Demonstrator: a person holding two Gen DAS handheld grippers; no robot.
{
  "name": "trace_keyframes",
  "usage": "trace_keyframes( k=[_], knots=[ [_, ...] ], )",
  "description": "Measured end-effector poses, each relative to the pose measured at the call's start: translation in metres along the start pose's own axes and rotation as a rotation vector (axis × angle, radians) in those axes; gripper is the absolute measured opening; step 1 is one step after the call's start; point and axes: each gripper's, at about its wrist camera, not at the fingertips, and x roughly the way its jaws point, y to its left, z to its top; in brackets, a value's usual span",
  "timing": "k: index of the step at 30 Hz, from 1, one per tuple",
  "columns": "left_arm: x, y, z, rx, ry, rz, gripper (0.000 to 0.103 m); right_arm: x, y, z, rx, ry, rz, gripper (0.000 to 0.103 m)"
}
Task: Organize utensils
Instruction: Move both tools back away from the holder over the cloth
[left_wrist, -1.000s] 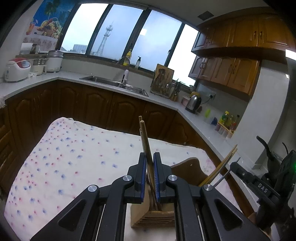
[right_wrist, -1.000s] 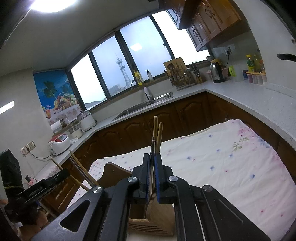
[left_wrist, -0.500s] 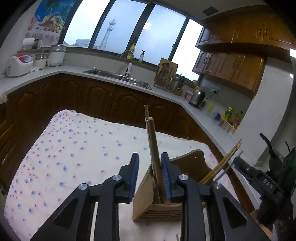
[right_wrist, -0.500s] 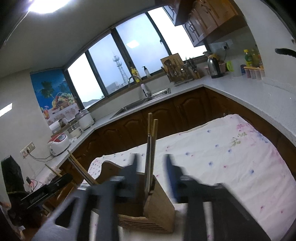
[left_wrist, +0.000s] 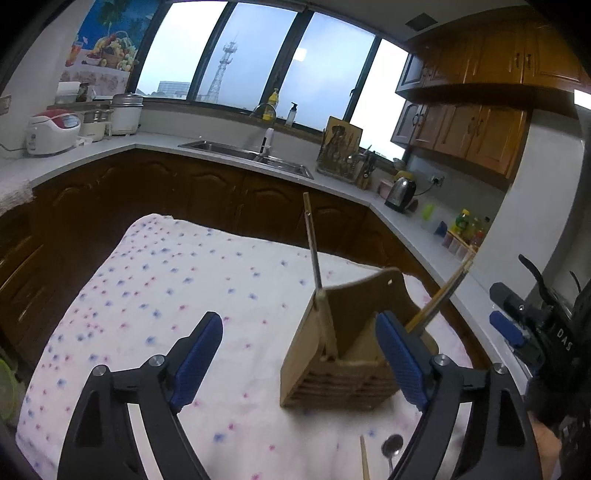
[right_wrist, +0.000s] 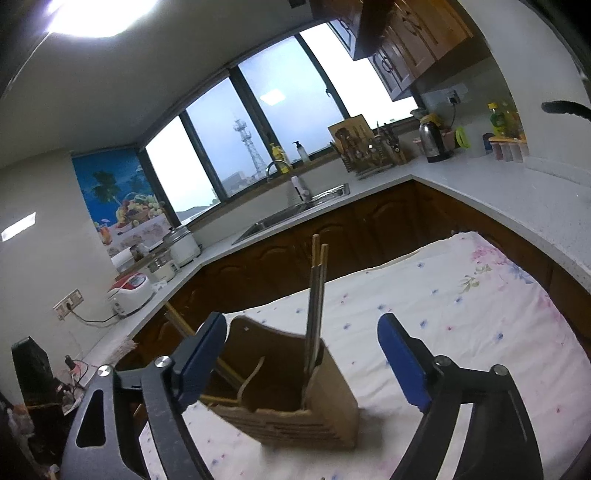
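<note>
A: Where does the wooden utensil holder (left_wrist: 343, 354) stand?

B: It stands on the flowered tablecloth (left_wrist: 155, 295), toward the cloth's right part in the left wrist view. In the right wrist view the holder (right_wrist: 295, 398) sits low in the middle, between the two blue-padded fingers.

A: What does it hold?

B: A pair of chopsticks (right_wrist: 317, 291) stands nearly upright at one corner compartment. In the left wrist view they line up almost as one stick (left_wrist: 313, 251). A second pair of chopsticks (left_wrist: 441, 295) leans outward from the far compartment, toward the counter.

A: And the grippers?

B: The left gripper (left_wrist: 299, 354) has its jaws spread wide, grasping nothing; the holder shows between its fingers. The right gripper (right_wrist: 301, 350) is likewise released, jaws far apart, with the holder below and between them. Neither touches the chopsticks.

A: Anything else on the cloth?

B: At the bottom edge of the left wrist view lie a small metal spoon (left_wrist: 391, 446) and, just beside it, the tip of a wooden stick (left_wrist: 365, 458). Behind the table run the sink (left_wrist: 247, 157) and a kettle (left_wrist: 400, 190) on the counter.
</note>
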Motion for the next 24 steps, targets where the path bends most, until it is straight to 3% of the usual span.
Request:
trace_keyframes(
  k=[13, 18, 24],
  knots=[
    [-0.078, 0.013, -0.031, -0.047, -0.005, 0.015, 0.089, -0.057, 0.013, -0.031, -0.004, 0.005, 0.02, 0.096],
    [-0.121, 0.018, -0.057, -0.051, -0.029, 0.049, 0.1, -0.089, 0.026, -0.065, -0.063, 0.018, 0.024, 0.098],
    [-0.165, 0.014, -0.093, -0.01, -0.068, 0.066, 0.102, -0.127, 0.037, -0.104, -0.131, 0.025, 0.03, 0.099]
  ],
)
